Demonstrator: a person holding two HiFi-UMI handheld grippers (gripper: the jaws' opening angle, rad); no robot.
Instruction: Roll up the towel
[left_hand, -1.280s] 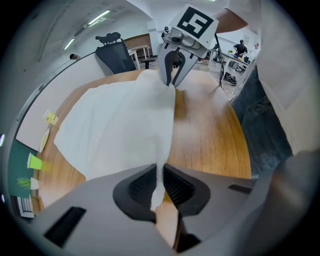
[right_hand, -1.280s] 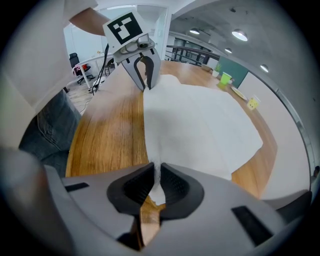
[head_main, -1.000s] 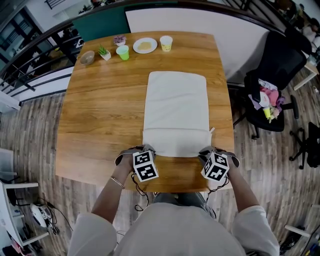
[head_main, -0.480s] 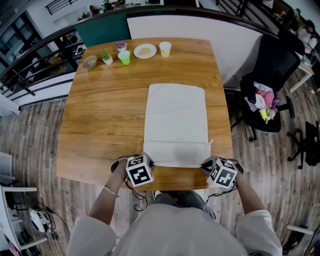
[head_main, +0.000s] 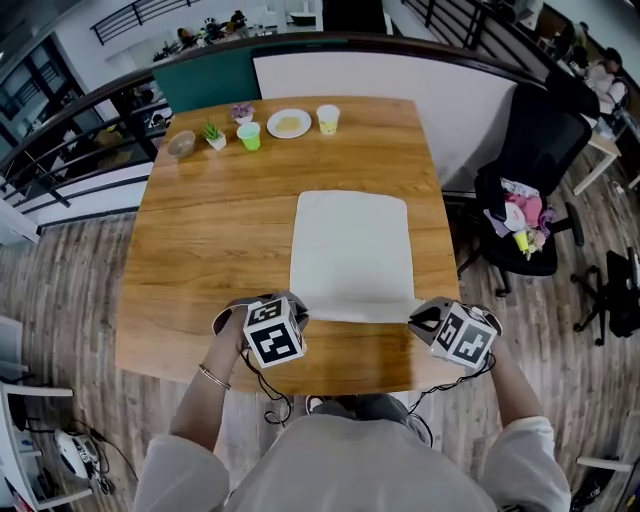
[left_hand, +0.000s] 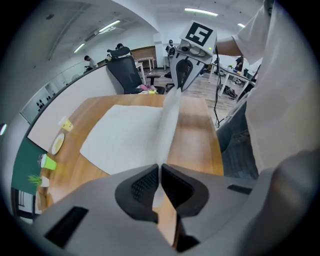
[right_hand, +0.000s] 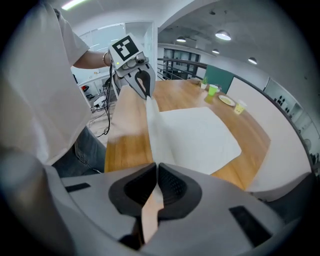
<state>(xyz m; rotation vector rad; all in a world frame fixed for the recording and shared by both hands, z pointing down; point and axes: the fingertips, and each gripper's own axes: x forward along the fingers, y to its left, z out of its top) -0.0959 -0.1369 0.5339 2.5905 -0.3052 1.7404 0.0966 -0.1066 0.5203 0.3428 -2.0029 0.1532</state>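
Non-task items: wooden table (head_main: 190, 250) far edge, floor at right.
6 small items sit in a loose row along the table's far edge, left to right: 1 brownish bowl (head_main: 181, 144), 1 green potted plant (head_main: 211, 133), 1 pot of purplish flowers (head_main: 240, 111) slightly farther back, 1 green cup (head_main: 250, 136), 1 white plate (head_main: 289, 123) with something pale tan on it, 1 yellow cup (head_main: 327, 119). All stand apart from one another. Beyond the far edge: a teal panel (head_main: 205, 72) on the left, a white partition (head_main: 400, 78) on the right. 1 black office chair (head_main: 540, 160) stands right of the table on plank flooring (head_main: 60, 290), with pink, white and yellow-green items (head_main: 520, 215) piled on its seat. A dark railing (head_main: 70, 125) runs far left.
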